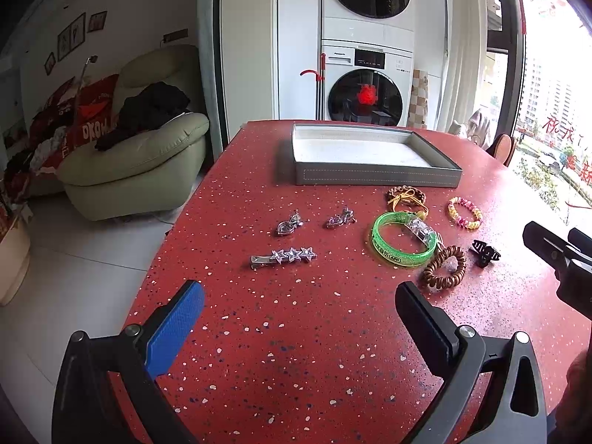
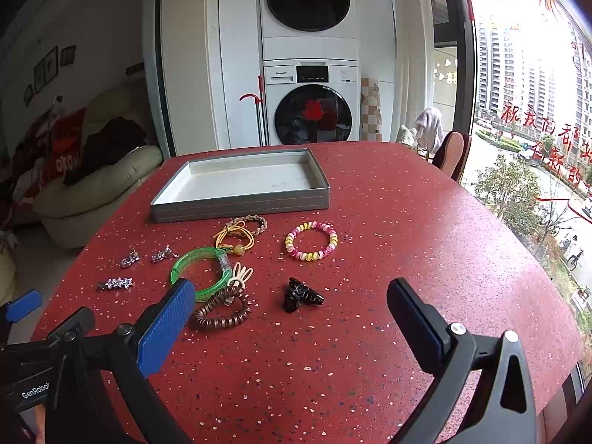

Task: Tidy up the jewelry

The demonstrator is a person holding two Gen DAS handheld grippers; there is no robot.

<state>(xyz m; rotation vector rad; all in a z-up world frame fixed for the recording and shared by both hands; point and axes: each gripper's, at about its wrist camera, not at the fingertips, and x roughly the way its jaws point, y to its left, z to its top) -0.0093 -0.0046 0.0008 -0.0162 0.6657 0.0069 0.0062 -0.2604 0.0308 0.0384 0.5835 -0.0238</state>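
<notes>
Jewelry lies loose on a red speckled table (image 1: 296,351). A silver star hair clip (image 1: 283,256), two silver earrings (image 1: 290,224) (image 1: 340,218), a green bangle (image 1: 401,240), a brown coil hair tie (image 1: 444,267), a black claw clip (image 1: 485,253), a pink-yellow bead bracelet (image 1: 464,213) and a braided band with yellow cord (image 1: 407,197) sit in front of an empty grey tray (image 1: 377,175). My left gripper (image 1: 299,296) is open and empty, hovering short of the star clip. My right gripper (image 2: 292,298) is open and empty, near the claw clip (image 2: 301,294) and coil tie (image 2: 222,312).
The tray (image 2: 240,203) stands near the table's far edge. A cream sofa (image 1: 140,162) with clothes stands left of the table. Stacked washer and dryer (image 1: 364,85) stand behind it. A chair back (image 2: 451,155) and a window are at the right.
</notes>
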